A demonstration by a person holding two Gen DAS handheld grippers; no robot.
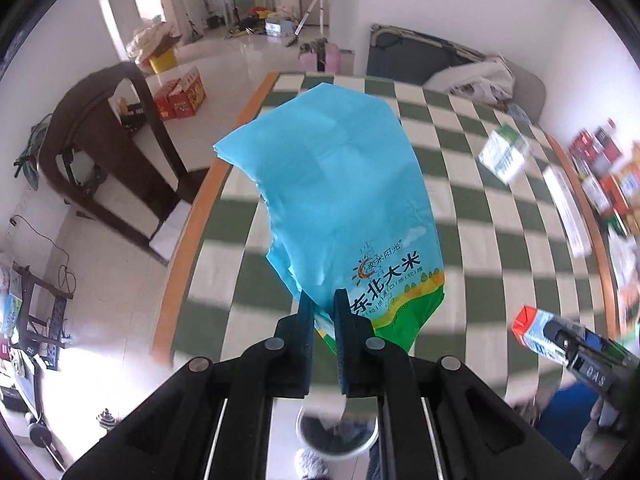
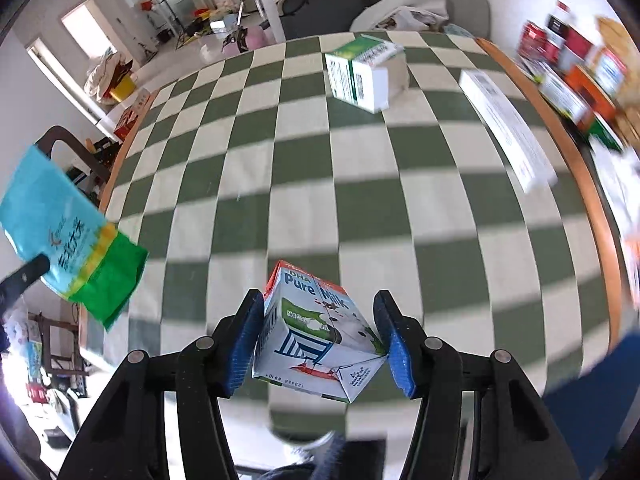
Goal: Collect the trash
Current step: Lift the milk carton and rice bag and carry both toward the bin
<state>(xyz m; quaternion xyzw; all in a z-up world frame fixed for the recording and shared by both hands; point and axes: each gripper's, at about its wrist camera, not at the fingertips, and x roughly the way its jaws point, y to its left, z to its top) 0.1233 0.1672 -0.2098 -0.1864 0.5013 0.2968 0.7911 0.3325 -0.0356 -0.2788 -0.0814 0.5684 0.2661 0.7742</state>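
Note:
My left gripper [image 1: 324, 304] is shut on the green bottom edge of a blue rice bag [image 1: 340, 184] and holds it up above the checkered table [image 1: 500, 240]. The bag also shows at the left of the right wrist view [image 2: 60, 232]. My right gripper [image 2: 320, 320] is shut on a white and blue Pure Milk carton [image 2: 316, 332], held above the table's near edge; the carton also shows in the left wrist view [image 1: 536, 332]. A green and white carton [image 2: 360, 74] lies on its side at the table's far side.
A flat white box [image 2: 504, 120] lies along the table's right edge. Boxes and packages [image 2: 568, 72] crowd the right beyond the table. A round bin [image 1: 336, 436] sits below my left gripper. A dark wooden chair [image 1: 96, 140] stands left of the table.

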